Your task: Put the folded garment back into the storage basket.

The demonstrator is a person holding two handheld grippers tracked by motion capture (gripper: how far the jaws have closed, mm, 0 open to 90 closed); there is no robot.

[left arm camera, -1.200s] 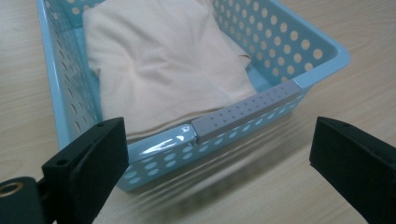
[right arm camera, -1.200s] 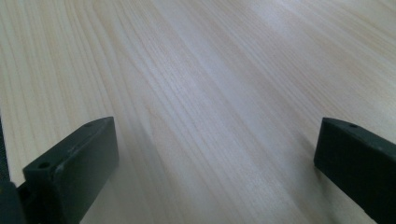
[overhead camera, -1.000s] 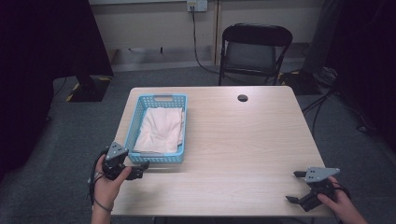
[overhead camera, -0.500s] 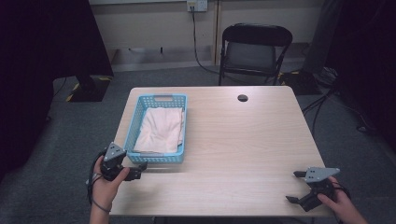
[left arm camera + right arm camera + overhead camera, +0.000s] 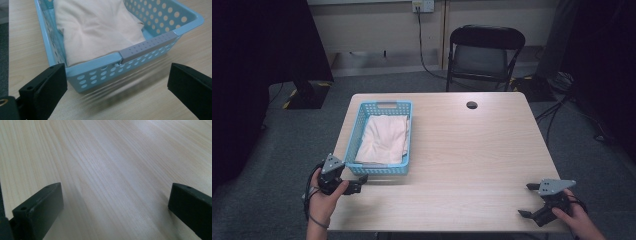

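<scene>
High view, left gripper (image 5: 357, 184): jaws spread, nothing between them; tips just beside the near wall of the blue basket (image 5: 404, 141), toward its near left corner.
High view, right gripper (image 5: 528, 200): jaws spread and empty, over bare table (image 5: 472, 160) near the near right corner, well apart from the basket.
High view, other items: a small black disc (image 5: 471, 105) lies far beyond both sets of jaws; a folding chair (image 5: 484, 52) stands behind the table.
Left gripper view, basket (image 5: 155, 46): its near wall crosses the gap between the spread jaws, just ahead of the tips; a grey strip (image 5: 147, 47) sits on the rim, nearer the right-hand jaw.
Left gripper view, cloth (image 5: 95, 27): folded, cream, lying inside the basket beyond the near wall.
Right gripper view, jaws: spread wide; bare wood grain between and ahead of them.
Handling, cloth: judged light, soft and limp; it would sag when lifted. Pinch a raised fold near the edge closest to the jaws.
Handling, basket: judged light, stiff perforated plastic that may slide; grip the near rim.
Change from earlier frame: both grippers and the basket sit essentially where they were; no clear shift.
</scene>
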